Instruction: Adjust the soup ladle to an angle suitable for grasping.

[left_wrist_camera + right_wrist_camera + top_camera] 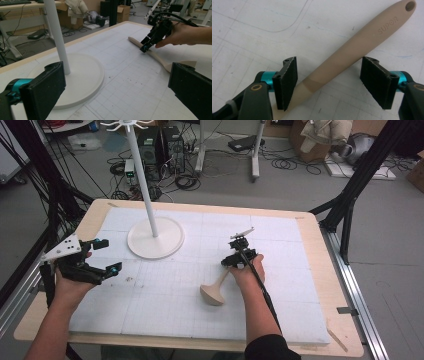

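A beige spoon lies on the white gridded board, bowl toward me, handle running up and to the right. My right gripper points down over the handle. In the right gripper view the handle, marked SUPOR with a hole at its end, passes between the two black pads; my right gripper is open around it. My left gripper hovers open at the board's left side with nothing between its fingers. From the left gripper view, my left gripper faces the spoon and the right gripper.
A white stand with a round base and tall pole sits at the back left of the board; its base lies just ahead of my left gripper. Cables, computers and boxes lie on the floor beyond the wooden table edge.
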{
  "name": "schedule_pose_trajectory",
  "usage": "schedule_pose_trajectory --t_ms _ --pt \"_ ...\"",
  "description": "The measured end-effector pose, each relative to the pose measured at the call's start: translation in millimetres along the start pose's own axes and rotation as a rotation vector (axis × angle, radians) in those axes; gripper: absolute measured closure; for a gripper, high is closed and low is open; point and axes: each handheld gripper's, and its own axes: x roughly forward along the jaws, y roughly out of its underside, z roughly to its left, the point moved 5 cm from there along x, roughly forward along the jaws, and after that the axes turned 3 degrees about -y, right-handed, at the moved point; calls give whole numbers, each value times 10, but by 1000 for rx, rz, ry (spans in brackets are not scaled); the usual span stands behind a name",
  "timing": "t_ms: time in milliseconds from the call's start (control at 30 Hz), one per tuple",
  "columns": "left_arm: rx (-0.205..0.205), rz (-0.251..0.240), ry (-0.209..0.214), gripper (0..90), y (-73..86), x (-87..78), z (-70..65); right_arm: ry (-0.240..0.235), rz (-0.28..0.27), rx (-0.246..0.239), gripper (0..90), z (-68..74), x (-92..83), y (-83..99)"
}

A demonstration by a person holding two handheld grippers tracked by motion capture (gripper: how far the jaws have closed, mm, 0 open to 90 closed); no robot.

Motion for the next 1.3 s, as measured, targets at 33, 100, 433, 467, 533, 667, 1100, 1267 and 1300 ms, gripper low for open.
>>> schedule_pose_trajectory --t_ms 33,100,433,467,533,667,1100,1267,1300 --pt "0 0 0 17 0 1 -1 0 2 -2 327 -1 -6 0" --pt "1 0 0 17 2 5 0 2 4 -4 338 1 -11 2" --pt "4 4 2 17 2 -3 3 -13 15 -66 436 54 -45 3" --pt "3 3 1 17 1 -5 3 -12 19 -79 447 59 -51 3" --pt "2 1 2 17 -1 -7 3 -6 30 -122 467 80 -60 3" --pt "3 3 1 17 0 -2 3 57 57 -250 567 100 -101 25" --pt "6 18 9 17 0 81 -22 21 45 -154 656 32 -165 49" --pt "6 18 11 17 0 100 -26 -15 82 -65 607 7 -95 72" --pt "5 18 9 17 0 98 -24 2 90 -68 605 20 -97 65"
